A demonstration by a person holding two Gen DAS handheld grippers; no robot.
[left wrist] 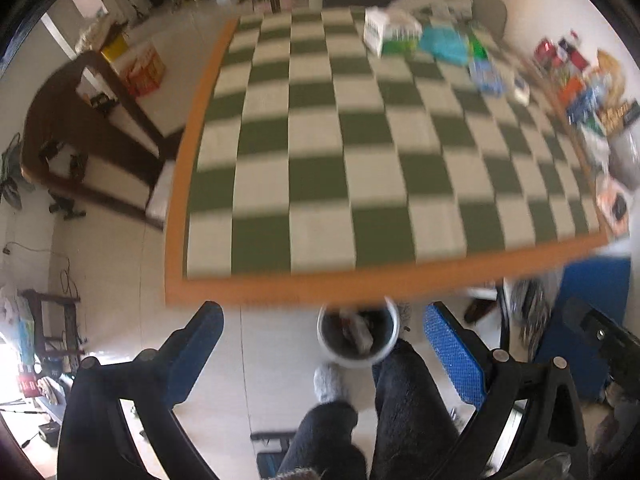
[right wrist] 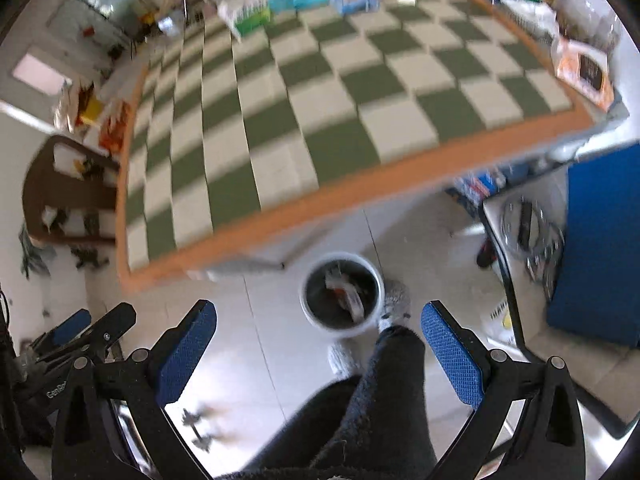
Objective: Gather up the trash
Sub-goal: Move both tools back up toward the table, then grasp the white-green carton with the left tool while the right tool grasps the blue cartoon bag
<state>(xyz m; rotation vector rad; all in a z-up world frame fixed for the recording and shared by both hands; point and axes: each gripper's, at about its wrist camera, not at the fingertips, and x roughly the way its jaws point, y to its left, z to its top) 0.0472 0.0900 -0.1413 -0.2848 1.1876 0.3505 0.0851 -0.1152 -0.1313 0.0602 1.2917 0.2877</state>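
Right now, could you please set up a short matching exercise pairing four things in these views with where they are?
Things:
1. trash bin
2. white and green carton
3. wooden chair
4. checked cloth

Places:
A. covering the tabletop
B. on the floor by the person's feet
C. beside the table's left edge
D. at the table's far end

Pairs: 1-B, 2-D, 3-C, 4-A
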